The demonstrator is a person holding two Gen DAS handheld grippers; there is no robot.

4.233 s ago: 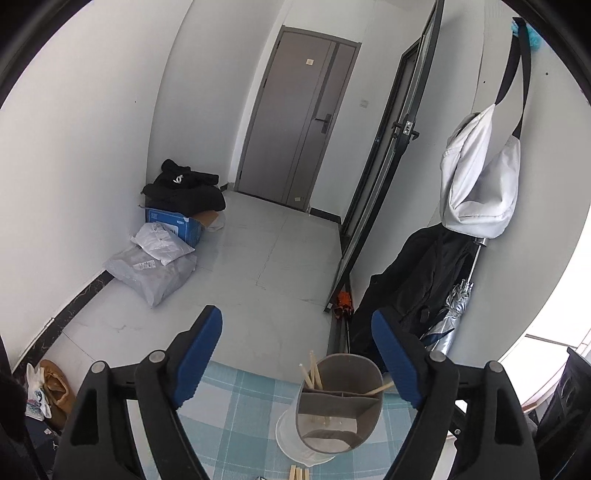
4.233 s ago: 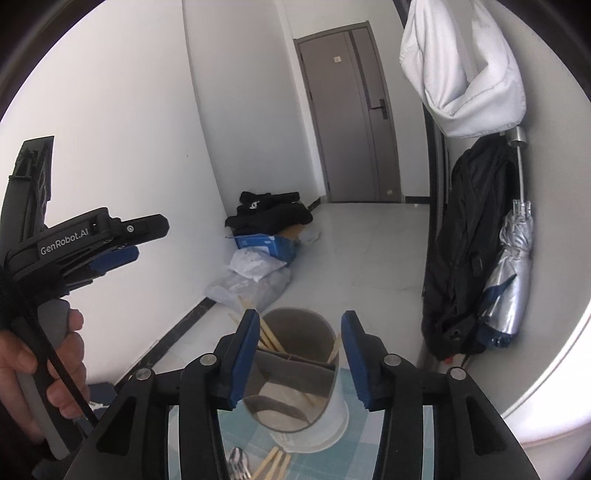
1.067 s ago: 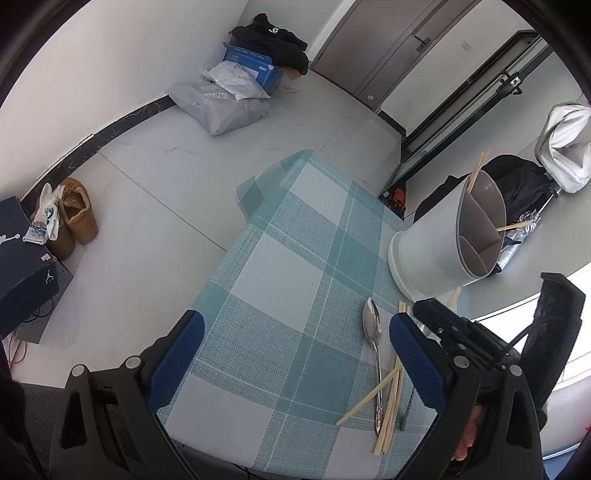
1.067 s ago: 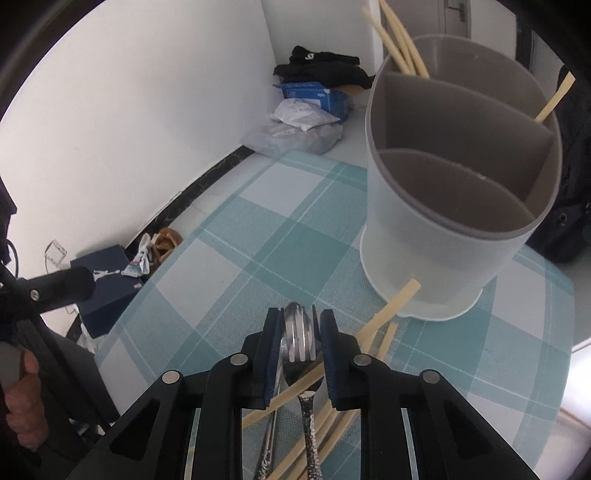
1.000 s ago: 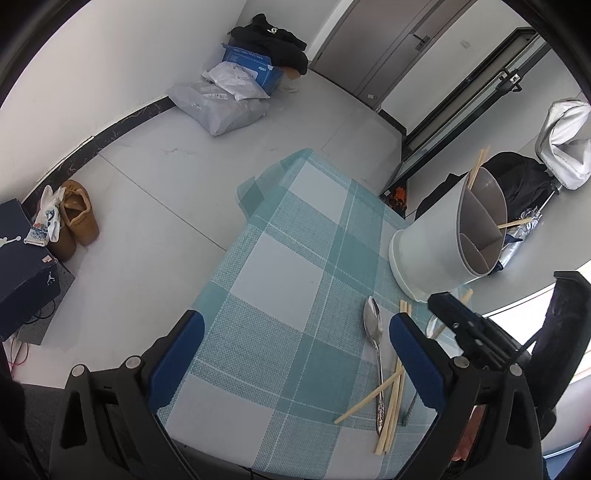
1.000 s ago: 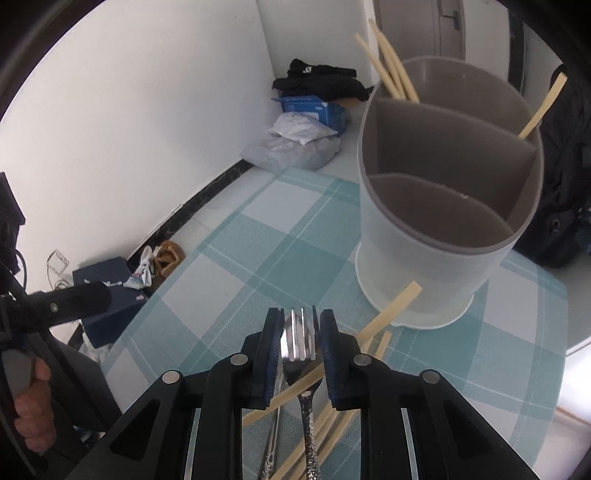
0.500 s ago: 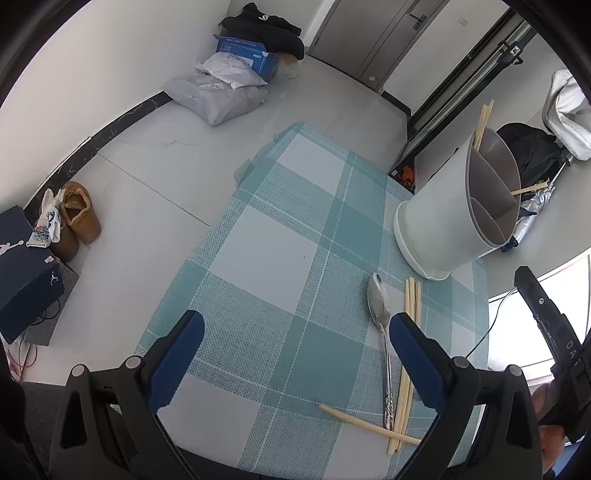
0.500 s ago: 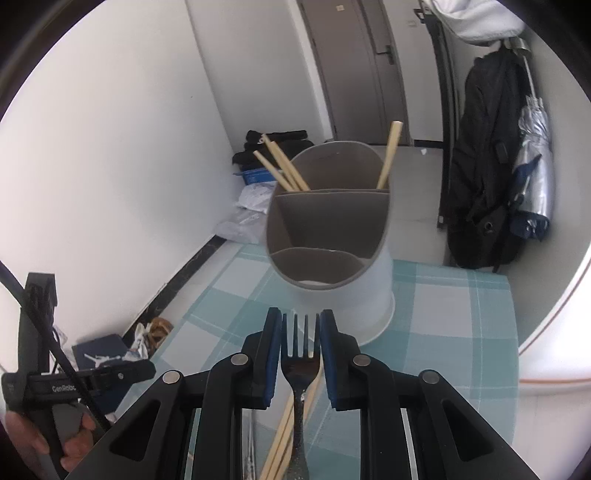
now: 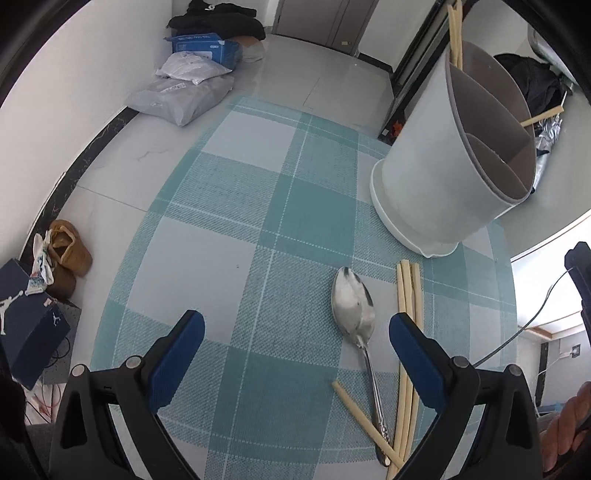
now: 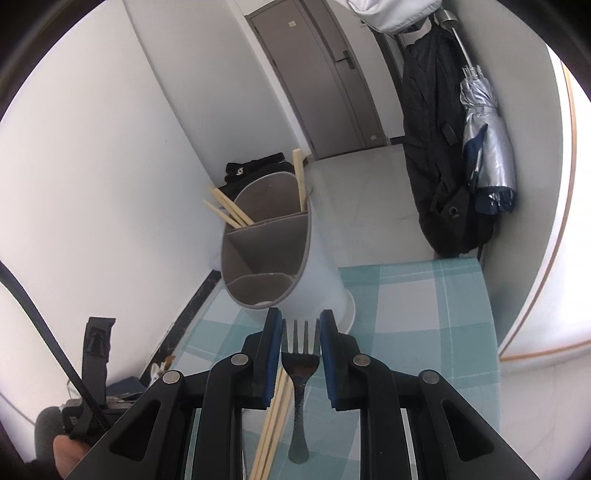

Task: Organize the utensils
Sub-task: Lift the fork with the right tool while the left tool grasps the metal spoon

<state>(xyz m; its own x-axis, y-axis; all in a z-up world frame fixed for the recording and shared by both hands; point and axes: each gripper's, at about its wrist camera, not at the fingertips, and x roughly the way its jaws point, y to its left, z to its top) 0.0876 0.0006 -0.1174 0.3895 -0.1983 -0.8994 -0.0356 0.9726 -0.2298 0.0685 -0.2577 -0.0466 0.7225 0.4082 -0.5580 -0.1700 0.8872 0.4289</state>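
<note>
A small table wears a teal and white checked cloth [image 9: 229,229], which hangs over the far edge toward a pale tiled floor [image 9: 122,162]; white walls close the room in, and a grey door [image 10: 317,81] stands at the far end; on the floor by the left wall lie a grey plastic bag [image 9: 181,92], a blue box [image 9: 201,46] and a heap of black clothing [image 9: 218,18], with a pair of brown shoes [image 9: 68,251] and a dark box [image 9: 26,328] nearer the table; on the other side a black backpack [image 10: 436,155] and a folded silver umbrella [image 10: 487,136] hang against the wall; a white utensil holder [image 9: 432,184] with grey dividers stands at the far right of the cloth, and a few chopsticks lean in its far compartments, while the nearest compartment looks bare; on the cloth in front of it lie a metal spoon [image 9: 352,306], bowl toward the holder, a bundle of chopsticks [image 9: 408,295] just to its right, and one loose chopstick [image 9: 354,410] crossing under the spoon's handle; the left gripper [image 9: 295,332] hangs above the cloth with its jaws wide and nothing between them; the right gripper [image 10: 301,339] has its jaws narrow, clamped on the head of a fork [image 10: 300,362], tines pointing toward the holder and clear of the table.
</note>
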